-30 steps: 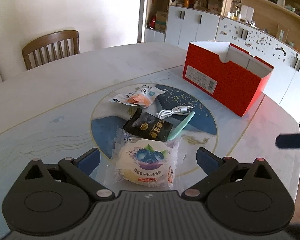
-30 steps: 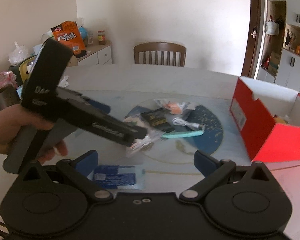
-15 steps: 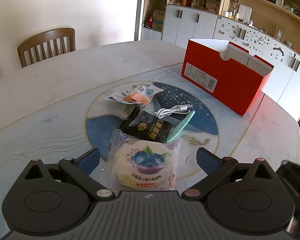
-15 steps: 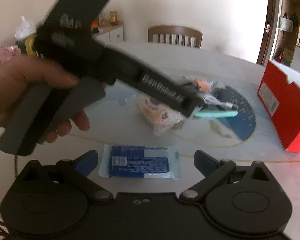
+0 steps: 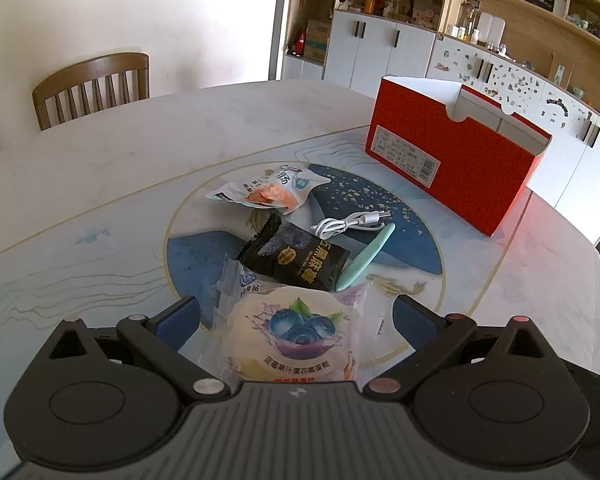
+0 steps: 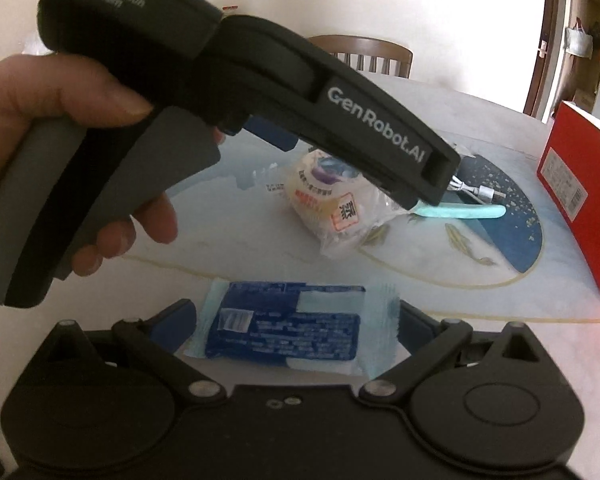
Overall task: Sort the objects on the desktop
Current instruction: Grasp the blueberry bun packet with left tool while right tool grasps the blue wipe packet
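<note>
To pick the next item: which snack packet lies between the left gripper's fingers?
The blueberry cake packet; the black packet and orange-print packet lie farther off.

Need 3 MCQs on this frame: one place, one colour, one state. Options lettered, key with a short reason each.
1. Where does the white cable lie?
A. Inside the red box
B. On the table between the black snack packet and the red box
C. On the chair

2. What colour is the packet between the right hand-held gripper's fingers?
A. Blue
B. Yellow
C. Red

3. How is the left hand-held gripper set?
A. Shut on the cable
B. Open, fingers either side of the blueberry cake packet
C. Out of view

Key: 1 B, it lies coiled on the table, past the black snack packet and short of the red box. 2 A, dark blue label on a pale wrapper. 3 B, the fingers stand wide apart around the packet.
</note>
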`<state>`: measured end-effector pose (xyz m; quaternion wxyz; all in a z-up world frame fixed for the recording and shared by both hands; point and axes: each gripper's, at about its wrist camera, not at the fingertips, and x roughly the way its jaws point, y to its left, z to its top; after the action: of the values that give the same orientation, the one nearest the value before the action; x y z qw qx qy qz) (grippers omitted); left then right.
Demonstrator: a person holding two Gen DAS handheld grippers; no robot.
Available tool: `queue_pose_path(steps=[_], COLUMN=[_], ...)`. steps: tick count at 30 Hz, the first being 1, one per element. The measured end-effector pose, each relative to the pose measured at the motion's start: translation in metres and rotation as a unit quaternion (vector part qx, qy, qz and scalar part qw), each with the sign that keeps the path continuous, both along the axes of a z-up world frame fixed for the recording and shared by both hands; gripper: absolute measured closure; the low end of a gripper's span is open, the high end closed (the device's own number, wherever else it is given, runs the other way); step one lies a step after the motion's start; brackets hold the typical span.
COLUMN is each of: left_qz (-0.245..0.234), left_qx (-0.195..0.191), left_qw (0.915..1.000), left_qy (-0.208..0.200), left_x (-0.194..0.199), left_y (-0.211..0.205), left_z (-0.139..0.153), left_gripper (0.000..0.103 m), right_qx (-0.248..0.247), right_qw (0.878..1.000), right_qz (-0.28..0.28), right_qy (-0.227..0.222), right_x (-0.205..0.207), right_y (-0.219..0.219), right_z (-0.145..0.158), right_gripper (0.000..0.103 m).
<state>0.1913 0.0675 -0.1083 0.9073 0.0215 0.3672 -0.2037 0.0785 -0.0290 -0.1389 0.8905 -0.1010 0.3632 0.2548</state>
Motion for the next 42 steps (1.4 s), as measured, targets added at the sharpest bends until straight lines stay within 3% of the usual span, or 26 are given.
queue_pose_path(steps=[9,13,18,26,31,36,42], left_qz=[-0.001,0.000,0.006,0.004,0.006,0.014,0.019], left_qx=[0.013,0.013,0.017,0.030,0.033,0.023,0.023], left_qw=[0.9999,0.9999,0.9998,0.9995,0.9995,0.9996,0.9995], left_qy=[0.002,0.010,0.006,0.003,-0.001,-0.001,-0.003], left_x=[0.003,0.006,0.008,0.005,0.002,0.000,-0.005], left_y=[-0.006,-0.008,-0.011,-0.016,-0.018,-0.018,-0.020], left_z=[-0.009,-0.013,-0.013,-0.012,-0.009,-0.002,0.002], left_gripper=[0.000,0.000,0.000,0.002,0.013,0.032,0.038], right_qx=[0.008,0.010,0.013,0.029,0.033,0.039,0.045], right_qw=[1.000,1.000,1.000,1.000,0.999,0.999,0.999], right_qz=[0.000,-0.004,0.005,0.001,-0.005,-0.008,-0.002], right_qy=[-0.010,-0.012,-0.014,-0.007,-0.009,-0.011,-0.018], right_x=[-0.004,-0.004,-0.004,0.002,0.008,0.006,-0.011], right_y=[-0.003,-0.004,-0.006,-0.012,-0.020,-0.025,-0.043], right_z=[-0.001,0.001,0.005,0.011,0.015,0.020,0.028], right_gripper=[0.002,0.008,0.029,0.042,0.051,0.057,0.073])
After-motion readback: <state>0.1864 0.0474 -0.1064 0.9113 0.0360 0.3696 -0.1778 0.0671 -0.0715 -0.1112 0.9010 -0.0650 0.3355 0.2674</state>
